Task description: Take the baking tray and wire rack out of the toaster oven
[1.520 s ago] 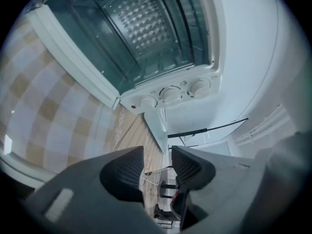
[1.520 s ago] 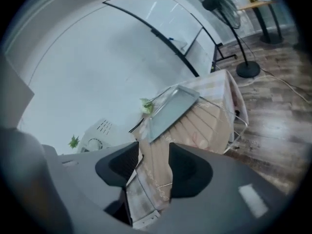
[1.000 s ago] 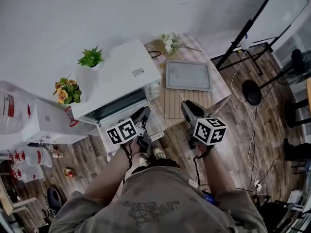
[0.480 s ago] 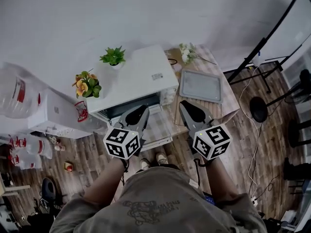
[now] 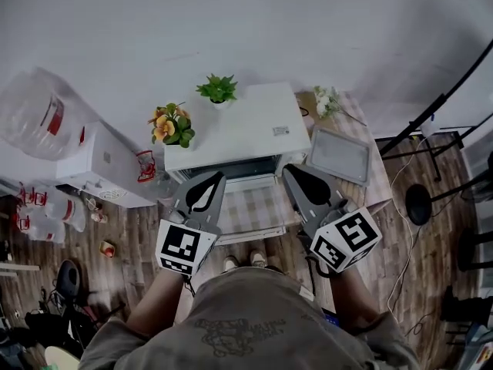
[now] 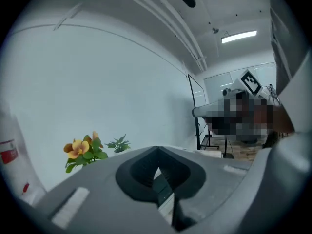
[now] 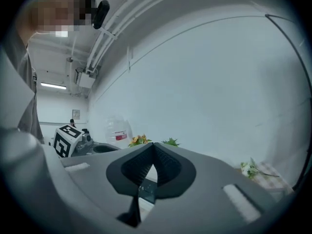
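Both grippers have risen towards the camera. The left gripper (image 5: 217, 176) and right gripper (image 5: 289, 169) now show larger, and their marker cubes sit lower in the frame. The left gripper has rolled, so its cube now presents mainly one face. The right gripper's jaws have just been closing and now meet, with nothing between them. The toaster oven (image 5: 235, 126) and baking tray (image 5: 339, 154) have shifted rightward in the frame. A water bottle (image 5: 46, 114) has come fully into view at upper left.
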Available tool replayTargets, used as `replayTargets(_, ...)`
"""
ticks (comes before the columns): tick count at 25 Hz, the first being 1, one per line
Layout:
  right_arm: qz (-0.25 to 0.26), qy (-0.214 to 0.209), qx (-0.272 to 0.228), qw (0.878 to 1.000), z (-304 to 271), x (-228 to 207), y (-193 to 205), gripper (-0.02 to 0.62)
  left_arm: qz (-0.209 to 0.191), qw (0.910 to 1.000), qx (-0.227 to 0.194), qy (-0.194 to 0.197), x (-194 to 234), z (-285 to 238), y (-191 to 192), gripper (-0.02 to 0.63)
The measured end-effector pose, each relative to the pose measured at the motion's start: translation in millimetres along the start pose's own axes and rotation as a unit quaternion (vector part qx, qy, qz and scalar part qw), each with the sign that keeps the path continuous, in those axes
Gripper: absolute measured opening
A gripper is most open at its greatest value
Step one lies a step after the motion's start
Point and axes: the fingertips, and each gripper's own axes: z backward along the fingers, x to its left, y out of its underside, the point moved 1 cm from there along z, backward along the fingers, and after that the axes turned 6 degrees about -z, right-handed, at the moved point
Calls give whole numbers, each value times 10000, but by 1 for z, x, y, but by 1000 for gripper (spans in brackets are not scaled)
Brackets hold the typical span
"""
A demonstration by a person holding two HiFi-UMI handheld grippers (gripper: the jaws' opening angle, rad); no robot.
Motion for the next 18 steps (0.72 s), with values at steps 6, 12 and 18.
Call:
replayTargets(6,318,-270,57,9991,-10,26,-4,26,323,9992,-142,-197,12,29,-6,3)
replayTargets(12,409,-380,96,9984,-15,36,-2,26,457,9982,-157,-363,22,46,-3,3)
replayTargets(18,443,-334,173,9983,-16,34,0,26,522,9974,-250,-434,28,53,-10,3)
